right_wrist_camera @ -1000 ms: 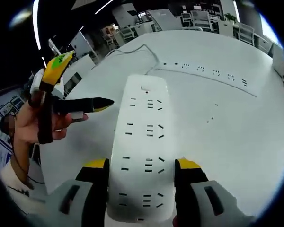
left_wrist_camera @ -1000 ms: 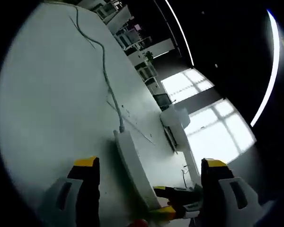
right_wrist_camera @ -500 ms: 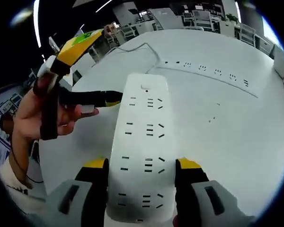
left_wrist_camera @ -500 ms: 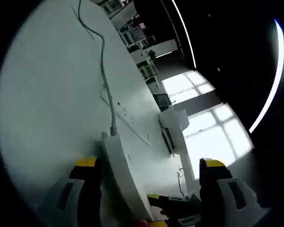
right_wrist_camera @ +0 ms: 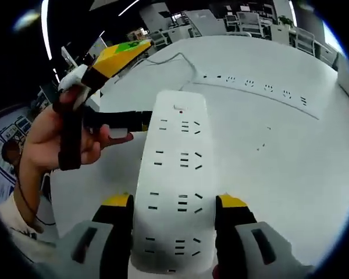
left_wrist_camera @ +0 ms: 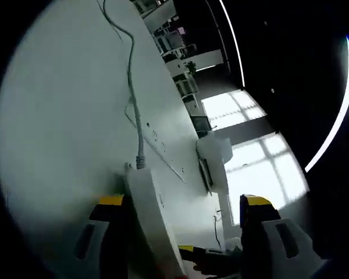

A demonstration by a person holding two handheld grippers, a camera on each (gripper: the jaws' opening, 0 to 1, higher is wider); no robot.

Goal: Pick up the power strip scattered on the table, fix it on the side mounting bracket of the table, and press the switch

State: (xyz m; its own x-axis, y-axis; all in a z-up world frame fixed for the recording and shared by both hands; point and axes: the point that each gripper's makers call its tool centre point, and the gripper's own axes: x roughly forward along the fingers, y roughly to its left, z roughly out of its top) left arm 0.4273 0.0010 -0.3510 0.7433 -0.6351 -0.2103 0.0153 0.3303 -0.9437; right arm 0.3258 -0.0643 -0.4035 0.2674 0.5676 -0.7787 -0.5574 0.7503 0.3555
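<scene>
In the right gripper view, at the far left, a person's hand (right_wrist_camera: 49, 145) wraps the handle of the left hand-held gripper (right_wrist_camera: 141, 119), whose body carries a yellow and green top; its dark fingers reach rightward and meet the left long edge of the power strip (right_wrist_camera: 177, 192) near the end that bears the switch (right_wrist_camera: 178, 108). From this side I cannot tell whether those fingers actually clamp the strip or only touch it. The white power strip runs up the middle of the view, sockets facing the camera, held above the white counter (right_wrist_camera: 279, 151). Its near end sits between the two yellow-tipped jaws of the right hand-held gripper (right_wrist_camera: 174, 203), which press against both long edges, so this gripper is closed on the strip. Further right and behind, a second line of sockets (right_wrist_camera: 253, 87) is set flush into the counter, and the strip's cable (right_wrist_camera: 174, 60) trails away toward office chairs and desks in the background. In the left gripper view, the counter (left_wrist_camera: 64, 116) fills the left side, with the cable (left_wrist_camera: 134, 99) running down to the strip's end. The power strip (left_wrist_camera: 148, 218) appears edge-on beside the left jaw of the left hand-held gripper (left_wrist_camera: 180, 203), whose jaws stand wide apart with the right one well clear of the strip. Bright windows (left_wrist_camera: 250, 145) lie to the right.
</scene>
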